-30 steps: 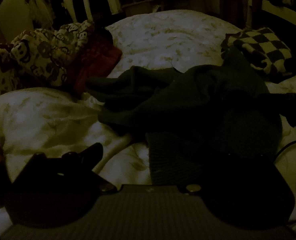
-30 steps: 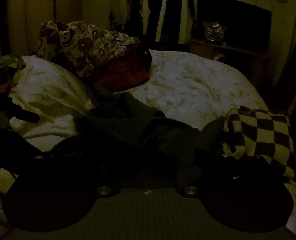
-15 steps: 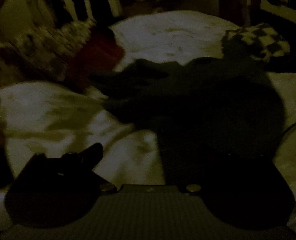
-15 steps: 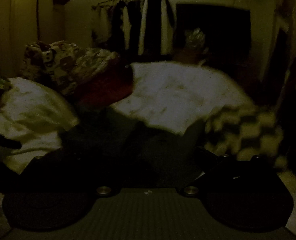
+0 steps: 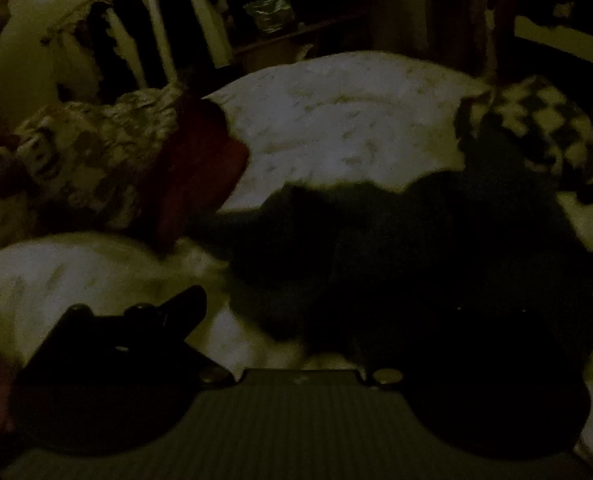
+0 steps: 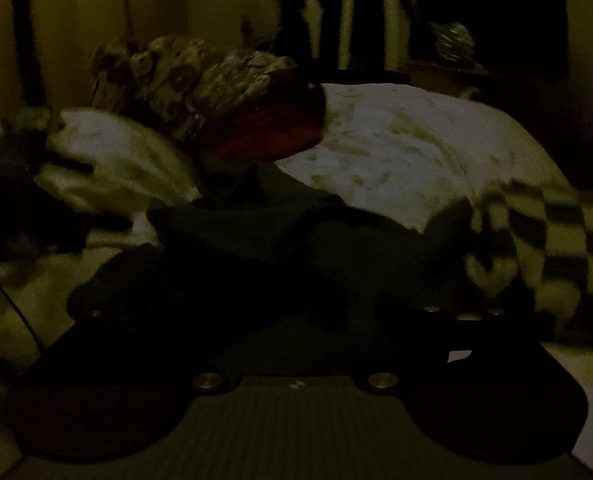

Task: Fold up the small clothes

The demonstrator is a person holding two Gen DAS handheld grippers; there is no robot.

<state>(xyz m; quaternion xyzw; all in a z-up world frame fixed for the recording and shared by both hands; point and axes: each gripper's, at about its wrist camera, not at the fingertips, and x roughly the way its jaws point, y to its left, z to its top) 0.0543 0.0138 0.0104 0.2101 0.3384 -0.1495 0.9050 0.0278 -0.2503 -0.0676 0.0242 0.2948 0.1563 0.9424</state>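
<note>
The room is very dim. A dark knitted garment [image 5: 396, 248] lies crumpled on the pale bedcover [image 5: 336, 120], straight ahead of both grippers; it also shows in the right wrist view [image 6: 256, 240]. My left gripper [image 5: 316, 312] sits low over its near edge; the left finger [image 5: 176, 308] shows against the cover, the right finger is lost in the dark cloth. My right gripper [image 6: 296, 312] is over the garment's near part; both fingers merge with the dark fabric. The jaws look spread in both views.
A black-and-white checked garment [image 5: 544, 120] lies at the right, also in the right wrist view [image 6: 544, 240]. A patterned cloth pile [image 5: 96, 152] with a red item [image 5: 200, 168] sits at the left. Hanging clothes [image 5: 156, 40] and a shelf stand behind the bed.
Both grippers have tilted up and shifted slightly over the dark garment; the views blurred with the motion. The garment lies much as before.
</note>
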